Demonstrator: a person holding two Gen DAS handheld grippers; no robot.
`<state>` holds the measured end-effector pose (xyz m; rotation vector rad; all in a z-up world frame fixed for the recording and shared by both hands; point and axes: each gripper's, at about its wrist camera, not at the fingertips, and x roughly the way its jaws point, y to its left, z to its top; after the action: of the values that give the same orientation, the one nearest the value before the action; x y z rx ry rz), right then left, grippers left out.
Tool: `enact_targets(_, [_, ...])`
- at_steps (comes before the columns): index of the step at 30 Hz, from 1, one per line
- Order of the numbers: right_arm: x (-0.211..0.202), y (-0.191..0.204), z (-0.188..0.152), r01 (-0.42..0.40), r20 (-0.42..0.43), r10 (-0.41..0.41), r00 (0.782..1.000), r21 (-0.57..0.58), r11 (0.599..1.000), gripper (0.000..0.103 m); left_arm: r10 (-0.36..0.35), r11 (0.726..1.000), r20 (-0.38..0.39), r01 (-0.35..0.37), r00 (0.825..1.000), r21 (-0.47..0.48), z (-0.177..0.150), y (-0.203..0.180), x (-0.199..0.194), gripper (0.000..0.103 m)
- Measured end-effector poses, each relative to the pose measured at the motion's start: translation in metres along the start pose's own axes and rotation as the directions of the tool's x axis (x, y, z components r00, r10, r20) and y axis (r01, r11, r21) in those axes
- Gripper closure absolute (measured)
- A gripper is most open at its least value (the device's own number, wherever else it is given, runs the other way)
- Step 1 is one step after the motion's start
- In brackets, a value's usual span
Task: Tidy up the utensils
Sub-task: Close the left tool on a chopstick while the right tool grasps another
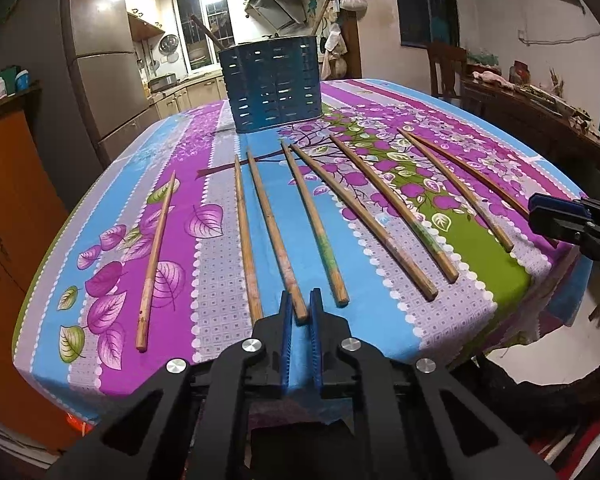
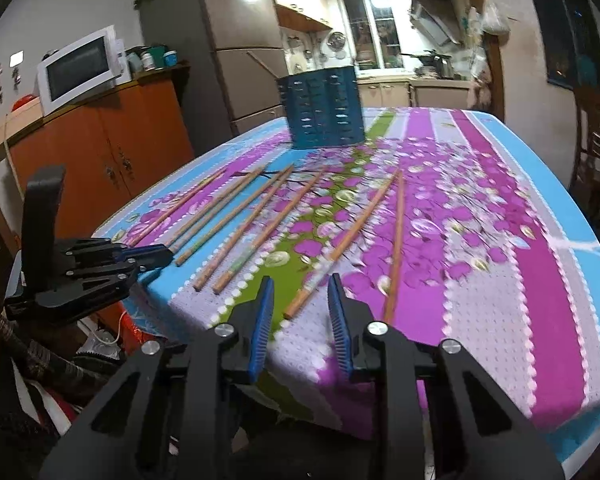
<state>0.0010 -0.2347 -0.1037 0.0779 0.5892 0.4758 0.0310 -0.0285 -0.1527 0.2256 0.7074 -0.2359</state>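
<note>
Eight wooden chopsticks (image 1: pixel 278 236) are lying fanned out on the tabletop (image 1: pixel 380 328), well apart from the blue slotted holder (image 1: pixel 274 84) standing at the far side; one stick (image 1: pixel 210 34) is already leaning inside it, so I judge the sorting is barely begun. My left gripper (image 1: pixel 301 312) is closing narrowly around the near end of a chopstick, fingers not quite clamped; my right gripper (image 2: pixel 300 300) is hovering with fingers apart over another chopstick (image 2: pixel 340 248).

No text (label, brand or number) can be read anywhere.
</note>
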Motion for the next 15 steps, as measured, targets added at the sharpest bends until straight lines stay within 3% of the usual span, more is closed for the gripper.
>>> enact_targets(8, [0.023,0.053,0.011,-0.045,-0.02,0.043,0.999,-0.142,0.989,0.083,-0.012,1.0,0.031,0.012,0.999,0.004,-0.005,0.001,-0.002,0.093])
enact_targets(15, [0.047,0.076,0.003,0.094,-0.049,-0.101,0.994,-0.133,0.987,0.084,-0.053,0.998,0.065,0.051,0.996,0.025,-0.008,0.004,-0.002,0.093])
